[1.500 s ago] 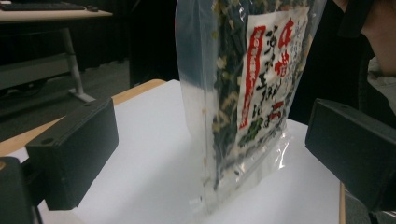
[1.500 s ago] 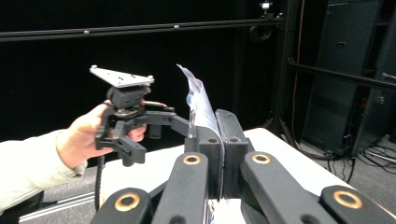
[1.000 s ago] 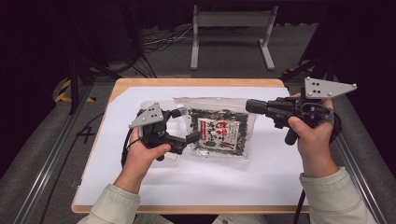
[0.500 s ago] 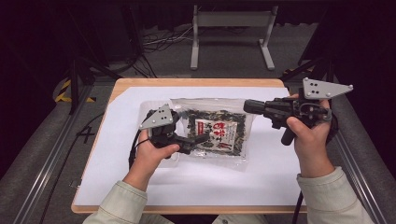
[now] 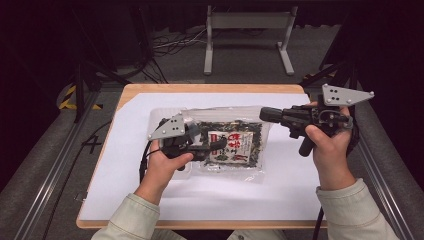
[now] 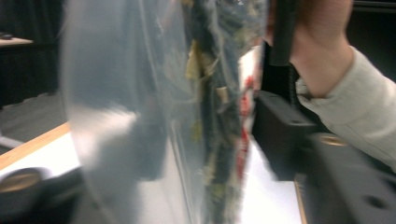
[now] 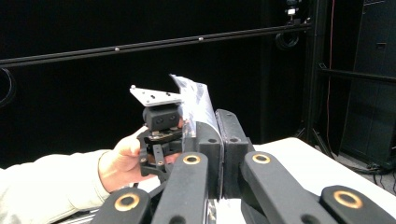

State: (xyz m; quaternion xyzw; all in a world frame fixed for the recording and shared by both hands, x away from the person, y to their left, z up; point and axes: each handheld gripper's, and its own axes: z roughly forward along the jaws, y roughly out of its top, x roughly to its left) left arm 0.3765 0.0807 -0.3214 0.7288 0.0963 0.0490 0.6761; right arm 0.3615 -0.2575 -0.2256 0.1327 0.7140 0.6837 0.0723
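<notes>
- Bag (image 5: 227, 145) of dark dried greens, clear plastic with a red-and-white label, sits at the middle of the white sheet (image 5: 125, 165); its right end is raised off the sheet.
- In the left gripper view we see the bag (image 6: 154, 107) edge-on between that gripper's jaws, its clear film and dark contents running up the picture.
- Left gripper (image 5: 212, 146) lies over the bag's left half, and its jaws have just been closing with the bag between them; we read it as clenched on the bag, though the blur keeps us from seeing the pads press.
- Right gripper (image 5: 265, 114) holds the bag's upper right corner. In its own view the jaws of the right gripper (image 7: 218, 135) stand pressed together, with a strip of bag (image 7: 196, 100) rising out from between them, so it is grasping the bag.
- Done so far, in our judgement: both grips are on, one at each end of the bag.
- Left to do, as we judge it: pulling apart or lifting. The top seal looks unbroken from above, and nothing has spilled onto the sheet.
- Beyond the sheet we see the wooden table (image 5: 210, 88) edge on the far side, and a metal stand (image 5: 248, 35) on the floor past that.
</notes>
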